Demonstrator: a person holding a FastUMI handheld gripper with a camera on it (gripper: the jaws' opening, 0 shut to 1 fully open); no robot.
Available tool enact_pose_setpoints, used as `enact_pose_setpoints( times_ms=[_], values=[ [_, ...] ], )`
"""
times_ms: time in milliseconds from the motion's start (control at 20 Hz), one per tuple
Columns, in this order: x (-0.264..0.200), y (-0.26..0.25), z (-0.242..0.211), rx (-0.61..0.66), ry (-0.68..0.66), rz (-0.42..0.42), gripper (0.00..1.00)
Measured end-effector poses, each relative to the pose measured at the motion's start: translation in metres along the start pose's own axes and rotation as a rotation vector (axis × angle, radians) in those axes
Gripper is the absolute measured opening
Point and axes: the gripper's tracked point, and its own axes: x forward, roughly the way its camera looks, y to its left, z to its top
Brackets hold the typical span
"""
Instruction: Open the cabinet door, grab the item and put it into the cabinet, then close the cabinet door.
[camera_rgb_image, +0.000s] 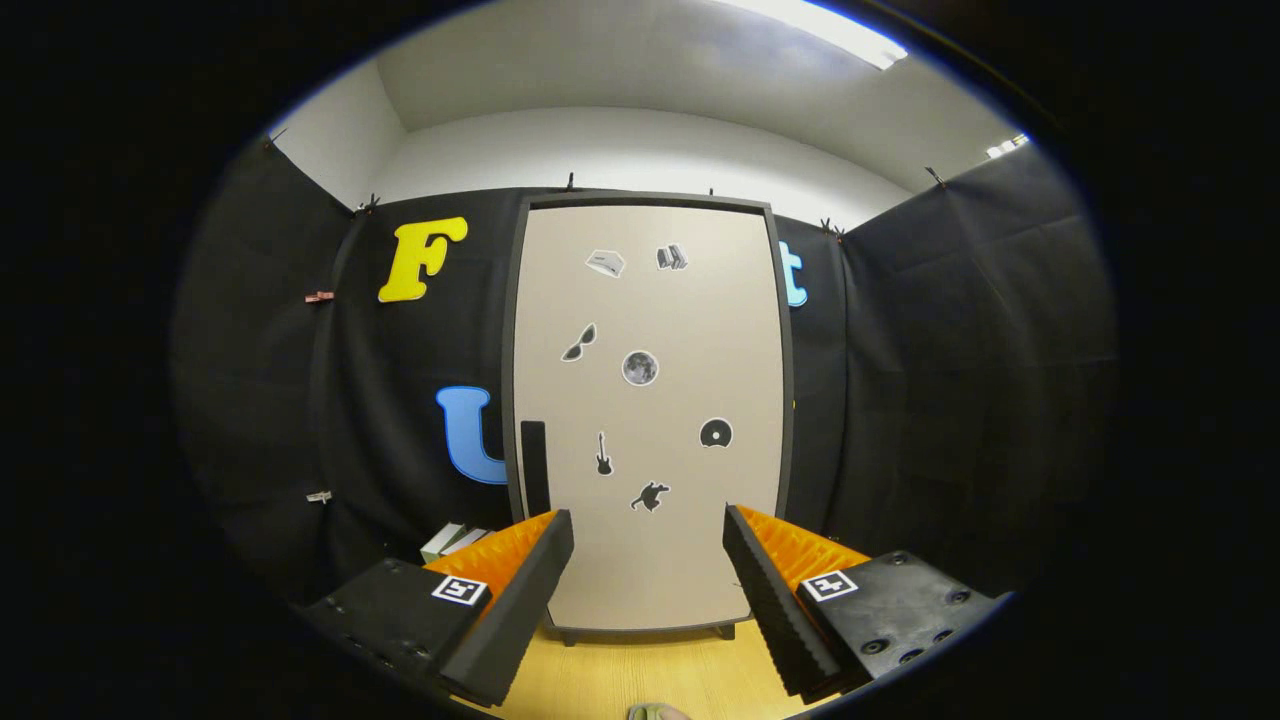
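Beige cabinet door (648, 420) straight ahead of the claw (648, 575), shut, dark handle (534, 465) ahead-left untouched. Claw released, fingers wide apart, holding nothing. Likely item: pale boxes (455, 540) beyond the left finger. Judgement: nothing done yet; open, load and close all remain.

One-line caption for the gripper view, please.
Open gripper faces the closed cabinet door, its dark handle at the door's left edge.

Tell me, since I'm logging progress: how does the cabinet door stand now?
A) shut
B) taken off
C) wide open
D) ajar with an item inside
A: the cabinet door sits flush in its dark frame, its handle untouched, with the gripper open and short of it.
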Motion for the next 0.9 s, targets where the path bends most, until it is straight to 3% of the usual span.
enact_pose_setpoints(
  times_ms=[500, 900],
  values=[
    [0.001, -0.002, 0.003, 0.001, -0.012, -0.009, 0.98],
    [0.032, 0.049, -0.001, 0.019, -0.028, 0.089, 0.98]
  ],
)
